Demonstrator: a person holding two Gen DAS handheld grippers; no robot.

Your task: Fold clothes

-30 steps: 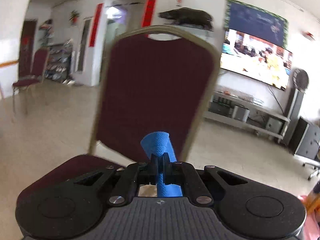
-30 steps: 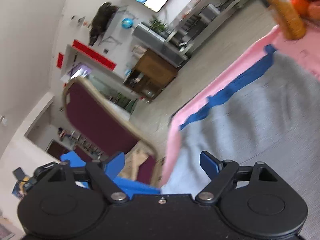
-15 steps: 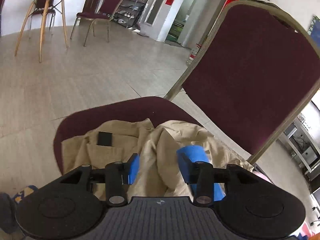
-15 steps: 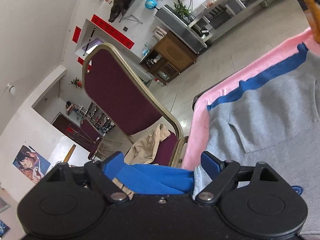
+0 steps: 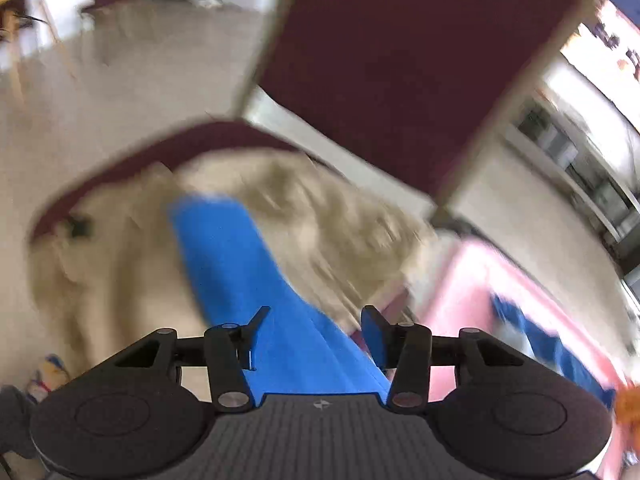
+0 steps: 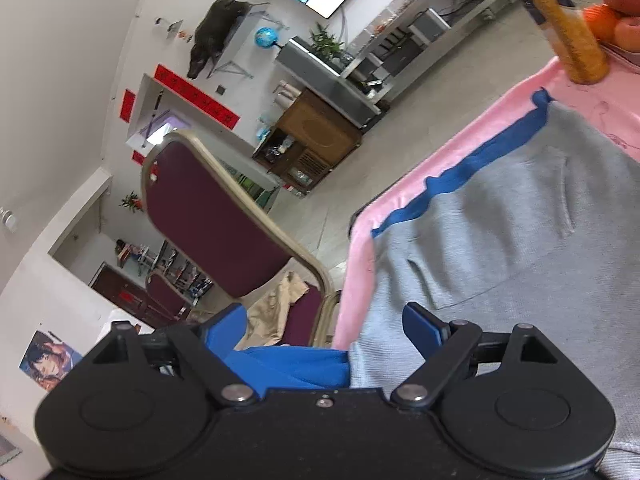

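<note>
Left gripper [image 5: 312,330] is parted partway; its jaws have just been opening, and a bright blue cloth [image 5: 240,280] runs up between them from the body toward the beige garment [image 5: 340,220] ahead. Frame is motion-blurred, so I can't tell whether either pad touches the blue cloth; it reads as released, not pinched. The beige garment lies crumpled on the seat of the maroon chair [image 5: 400,60] directly ahead of and below the left tool, which points down at it. My guess is the chair serves as the pile of unfolded clothes and the left tool is lined up for a grab there. Right gripper [image 6: 324,322] stands wide open with nothing clamped; the same blue cloth [image 6: 288,368] sits low between its jaws close to the body, loose. Ahead and to the right of the right tool a grey garment with a blue waistband [image 6: 520,240] lies spread flat on the pink-covered surface [image 6: 460,152], waistband on the far edge. It looks laid out for folding, right tool just above its near edge. The chair sits to the left of that surface, just beside its edge, so clothes are close to the folding spot. Likely risk: blue cloth snagging a jaw during the next pick.
</note>
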